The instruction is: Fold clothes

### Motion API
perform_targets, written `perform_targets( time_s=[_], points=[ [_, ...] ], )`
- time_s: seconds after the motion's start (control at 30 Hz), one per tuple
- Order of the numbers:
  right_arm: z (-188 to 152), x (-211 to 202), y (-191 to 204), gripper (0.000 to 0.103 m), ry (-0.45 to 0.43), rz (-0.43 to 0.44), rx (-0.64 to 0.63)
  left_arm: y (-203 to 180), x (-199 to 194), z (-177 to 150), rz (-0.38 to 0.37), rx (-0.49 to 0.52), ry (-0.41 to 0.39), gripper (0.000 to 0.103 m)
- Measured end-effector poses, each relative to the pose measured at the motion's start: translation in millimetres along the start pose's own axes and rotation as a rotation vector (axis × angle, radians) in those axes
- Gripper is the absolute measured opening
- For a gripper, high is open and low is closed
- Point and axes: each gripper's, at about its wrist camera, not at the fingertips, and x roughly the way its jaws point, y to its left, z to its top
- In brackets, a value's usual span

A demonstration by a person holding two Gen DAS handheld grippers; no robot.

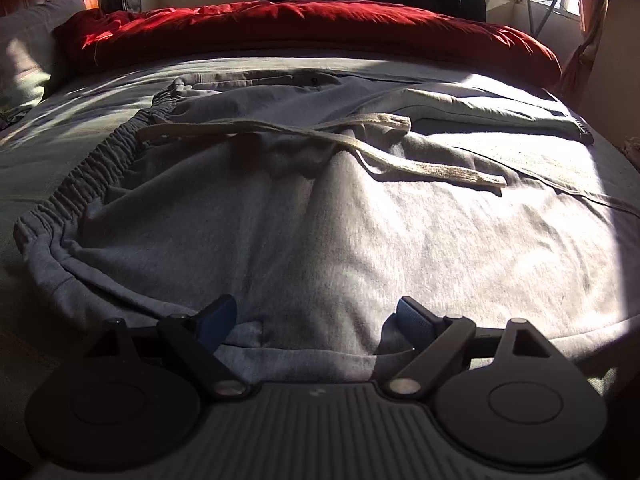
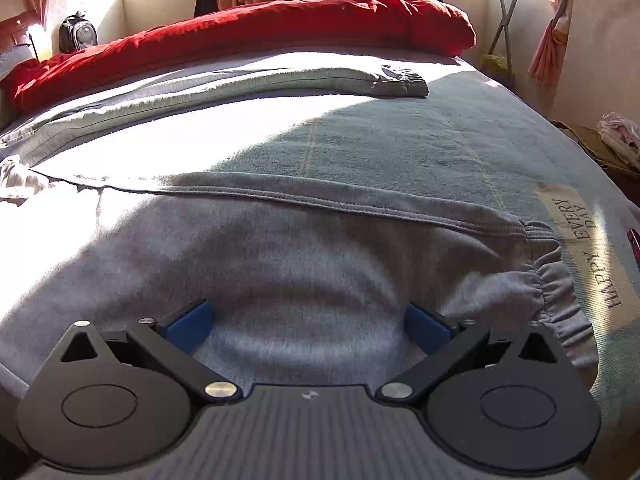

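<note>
While grey sweatpants [image 1: 320, 240] lie spread flat on the bed [image 2: 460, 140], the left gripper [image 1: 316, 320] sits at the waist end with jaws spread. Nearer one leg's cuff [image 2: 556, 288], the right gripper [image 2: 308, 326] is also spread wide, pinching nothing.

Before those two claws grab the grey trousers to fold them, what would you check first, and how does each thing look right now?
1. Left gripper open over the waist end: ok.
2. Right gripper open over the leg near the cuff: ok.
3. Grey sweatpants spread flat on the bed: ok.
4. Drawstring tucked away: not ok, it lies loose across the fabric.
5. Far leg flat: ok.
6. Fingers touching cloth: cannot tell.
</note>
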Motion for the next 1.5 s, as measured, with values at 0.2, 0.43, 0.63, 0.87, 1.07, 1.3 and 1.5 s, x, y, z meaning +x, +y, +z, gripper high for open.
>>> perform_targets(
  time_s=[0.2, 0.43, 0.63, 0.87, 1.07, 1.3, 1.5],
  points=[
    [13, -19, 20, 0.103, -0.023, 0.005, -0.032, -32, 0, 35, -0.062, 0.128, -0.079, 0.087],
    [26, -34, 77, 0.103, -0.084, 0.151, -0.180, -61, 43, 46, -0.134, 0.165, -0.038, 0.087],
    [34, -24, 94, 0.103, -0.027, 0.229, -0.225, -32, 39, 29, -0.146, 0.092, 0.007, 0.087],
    [125, -3, 121, 0.103, 0.065, 0.692, -0.056, -46, 25, 74, -0.179, 0.184, -0.031, 0.088],
    [184, 53, 212, 0.103, 0.202, 0.939, -0.018, -29, 51, 102, -0.199, 0.233, -0.009, 0.089],
    [180, 121, 279, 0.103, 0.354, 0.950, -0.009, 25, 100, 83, -0.146, 0.159, 0.088, 0.092],
    [160, 138, 275, 0.102, 0.376, 0.860, -0.037, 41, 90, 70, -0.131, 0.163, 0.034, 0.092]
  ],
)
